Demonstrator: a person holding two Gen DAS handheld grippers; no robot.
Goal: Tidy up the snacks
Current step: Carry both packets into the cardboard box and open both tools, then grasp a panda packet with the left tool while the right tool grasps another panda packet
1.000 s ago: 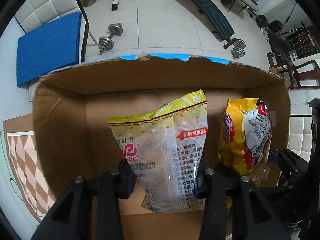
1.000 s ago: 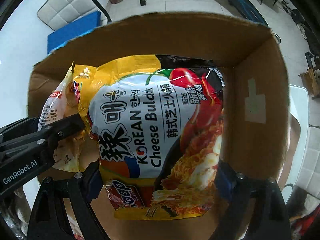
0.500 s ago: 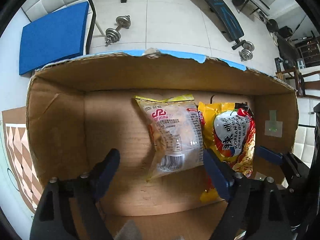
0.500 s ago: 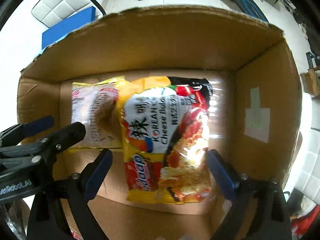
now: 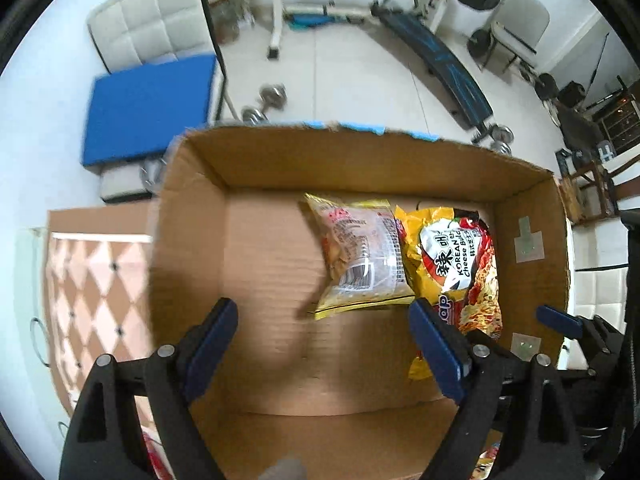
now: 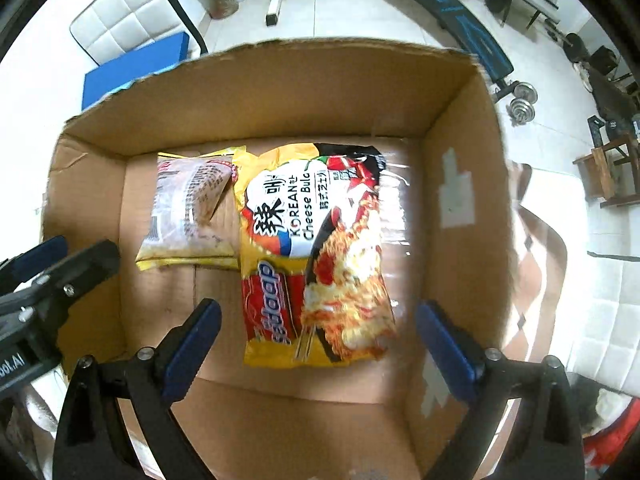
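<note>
Cardboard box (image 5: 192,248), open-topped, seen from above in both wrist views. Two snack packets flat on its floor, side by side, edges touching or slightly overlapping: clear yellow-trimmed snack bag (image 5: 362,256) toward the middle, yellow-and-black Korean Cheese Buldak noodle packet (image 6: 316,252) toward the box's right wall. Left gripper (image 5: 324,350) above the box floor, released, jaws spread wide, nothing between the blue pads (image 5: 210,346); snack bag just beyond the tips, untouched. Right gripper (image 6: 318,346) opening, jaws wide either side of the noodle packet's lower end, pads clear of it, nothing grasped. Dumbbells (image 5: 264,106), blue mat (image 5: 148,106) and weight bench (image 5: 444,72) on the tiled floor beyond.
</note>
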